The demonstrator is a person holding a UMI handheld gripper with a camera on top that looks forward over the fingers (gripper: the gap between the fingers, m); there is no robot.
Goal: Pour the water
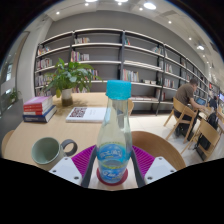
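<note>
The gripper [112, 172] has its 2 fingers closed against a clear plastic bottle [113, 140], 1 pink pad [84, 160] pressing the bottle's left side and the other its right. The bottle stands upright between them, its blue cap [119, 90] on top and a blue label round its lower part. Whether its base touches the table [30, 135] I cannot tell.

Just left of the bottle, near the left finger, a pale green mug [49, 152] sits on the wooden table with its handle turned toward the bottle. It stands apart from the bottle.

Farther back on the table, an open book [85, 113] lies flat behind the bottle. To the far left there is a stack of books [39, 108], and behind it a leafy green plant [68, 77] in a pot.

Across the far wall run long bookshelves [120, 60] lined with books. Off to the right, well away from the table, a person [185, 97] sits at another desk among wooden chairs [207, 132].
</note>
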